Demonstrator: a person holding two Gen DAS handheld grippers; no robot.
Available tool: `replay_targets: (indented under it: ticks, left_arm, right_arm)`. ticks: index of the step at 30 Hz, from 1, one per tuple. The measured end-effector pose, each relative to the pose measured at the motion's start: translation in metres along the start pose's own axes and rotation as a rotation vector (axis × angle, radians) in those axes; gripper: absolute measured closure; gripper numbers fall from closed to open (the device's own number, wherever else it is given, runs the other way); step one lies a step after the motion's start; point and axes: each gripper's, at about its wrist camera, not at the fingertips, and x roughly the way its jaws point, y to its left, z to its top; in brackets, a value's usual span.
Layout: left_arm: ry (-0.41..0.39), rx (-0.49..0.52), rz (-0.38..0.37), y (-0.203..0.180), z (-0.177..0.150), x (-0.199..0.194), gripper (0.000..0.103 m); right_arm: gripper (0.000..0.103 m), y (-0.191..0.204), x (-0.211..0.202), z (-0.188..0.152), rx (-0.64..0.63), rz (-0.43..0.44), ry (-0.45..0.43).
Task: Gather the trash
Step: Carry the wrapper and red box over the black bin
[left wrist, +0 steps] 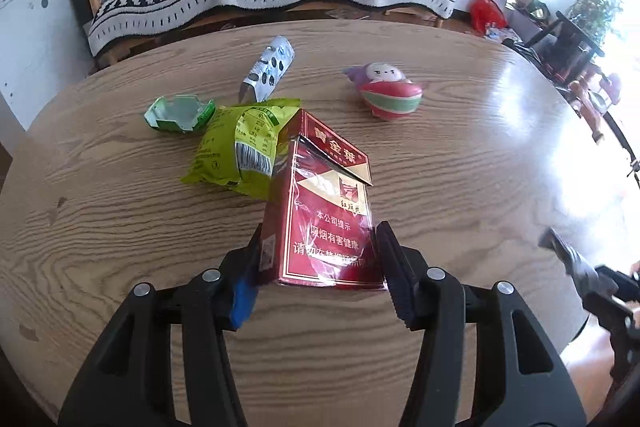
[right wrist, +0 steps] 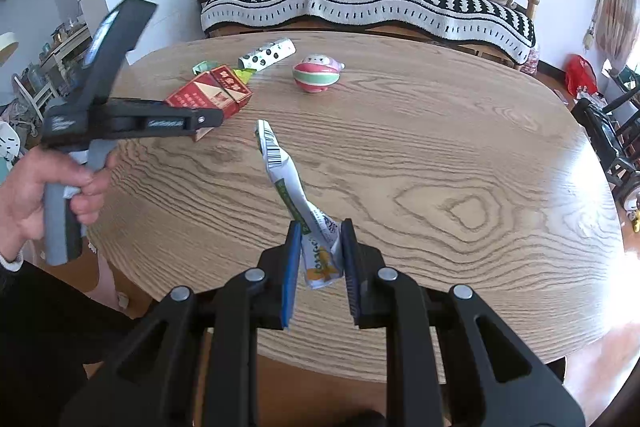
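Your left gripper (left wrist: 320,259) clamps the red pack (left wrist: 326,211) above the table (left wrist: 460,167), hiding part of the green bag (left wrist: 236,147) behind. Your right gripper (right wrist: 320,251) pinches a crumpled wrapper (right wrist: 296,195), its print hard to read.

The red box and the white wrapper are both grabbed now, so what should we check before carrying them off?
1. Left gripper clamps the red box on both sides: ok.
2. Right gripper pinches the white wrapper: ok, low end only.
3. Red box's lid shut: not ok, flap lifted.
4. Table cleared of trash: not ok; green bag, green carton and spotted wrapper remain.
5. Striped toy left alone: ok.
6. Trash bin nearby: cannot tell.
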Motion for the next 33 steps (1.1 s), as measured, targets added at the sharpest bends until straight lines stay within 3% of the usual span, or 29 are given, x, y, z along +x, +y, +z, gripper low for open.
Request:
replay_targets:
  ticks: [9,16,23,33]
  left_arm:
    - [-0.045,-0.007,-0.031,0.001,-0.004,-0.027,0.05]
    - [-0.083,0.034,-0.091,-0.035,-0.004,-0.045,0.05]
    - [-0.106,0.133,-0.184,-0.11,-0.015,-0.057,0.05]
    - [-0.09,0.286,-0.317,-0.219,-0.046,-0.059,0.05]
  right_arm:
    - [0.083,-0.009,-0.001,-0.001,0.042,-0.023,0.0]
    - [0.083,-0.036,-0.015,-0.01,0.111,-0.081,-0.006]
    - [0.083,-0.09,-0.045,-0.036,0.225,-0.191,-0.02]
    - [0.083,-0.182,-0.104,-0.107,0.465,-0.344,-0.039]
